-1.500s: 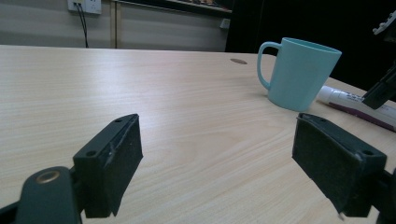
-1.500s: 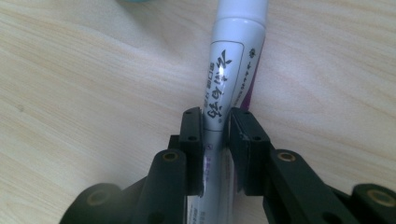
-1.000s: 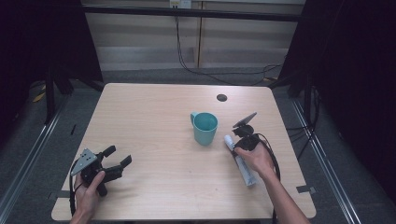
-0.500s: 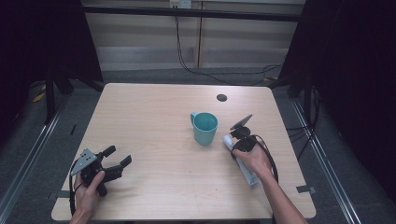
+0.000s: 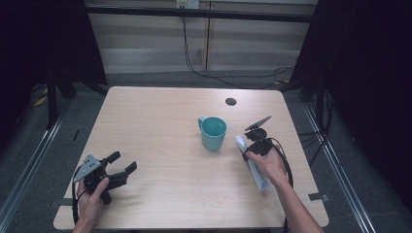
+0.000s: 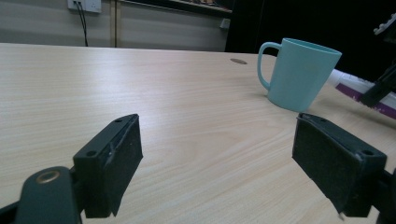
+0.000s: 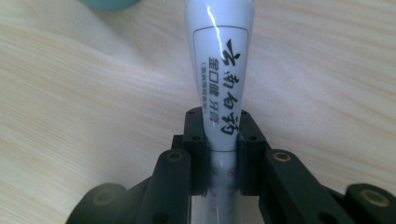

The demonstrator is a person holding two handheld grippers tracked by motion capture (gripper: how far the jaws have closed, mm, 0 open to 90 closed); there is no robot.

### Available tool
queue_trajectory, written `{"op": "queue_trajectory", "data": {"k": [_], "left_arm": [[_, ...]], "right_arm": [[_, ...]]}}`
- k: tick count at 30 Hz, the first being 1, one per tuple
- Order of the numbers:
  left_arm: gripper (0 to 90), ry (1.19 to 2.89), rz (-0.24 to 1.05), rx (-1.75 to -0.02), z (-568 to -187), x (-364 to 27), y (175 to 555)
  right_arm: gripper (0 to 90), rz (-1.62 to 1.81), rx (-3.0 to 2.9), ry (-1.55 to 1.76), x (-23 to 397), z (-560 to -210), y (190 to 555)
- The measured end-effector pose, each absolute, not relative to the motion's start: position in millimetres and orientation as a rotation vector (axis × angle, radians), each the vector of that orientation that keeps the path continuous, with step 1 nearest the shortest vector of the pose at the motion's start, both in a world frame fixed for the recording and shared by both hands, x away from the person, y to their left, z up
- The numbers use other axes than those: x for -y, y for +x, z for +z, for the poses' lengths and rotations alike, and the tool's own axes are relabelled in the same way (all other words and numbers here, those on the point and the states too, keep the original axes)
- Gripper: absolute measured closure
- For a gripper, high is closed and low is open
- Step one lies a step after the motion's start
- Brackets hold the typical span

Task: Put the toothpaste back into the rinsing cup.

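Note:
A white tube [image 5: 259,178] with black lettering lies on the table to the right of a teal mug [image 5: 213,133]. My right gripper [image 5: 250,153] points down on the tube's far end. In the right gripper view the pads press both sides of the tube [image 7: 219,60], so my right gripper [image 7: 220,135] is shut on it. The mug's base [image 7: 109,3] shows at that view's top edge. My left gripper [image 5: 123,161] rests at the table's near left, open, with nothing between its jaws. In its own view, my left gripper [image 6: 219,156] faces the mug [image 6: 301,74] and the tube [image 6: 355,86] beyond it.
The wooden table [image 5: 160,116] has a small black grommet hole [image 5: 231,101] at the far right. Cables trail from both grippers toward the near edge. Dark curtains and floor rails flank the table.

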State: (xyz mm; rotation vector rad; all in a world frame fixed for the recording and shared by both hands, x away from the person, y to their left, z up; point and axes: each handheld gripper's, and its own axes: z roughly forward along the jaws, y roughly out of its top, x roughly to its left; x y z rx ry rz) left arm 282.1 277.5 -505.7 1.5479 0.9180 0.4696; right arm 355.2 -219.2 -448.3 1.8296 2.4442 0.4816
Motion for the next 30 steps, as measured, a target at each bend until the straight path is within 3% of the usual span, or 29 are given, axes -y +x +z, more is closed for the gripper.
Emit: {"op": "queue_trajectory", "data": {"k": [30], "left_arm": [[15.8,1.545,0.464,-0.922,-505.7,-277.6,282.4]], "right_arm": [[78.2,0.906,-2.271,1.718,231.3,-421.8,333.3]]}}
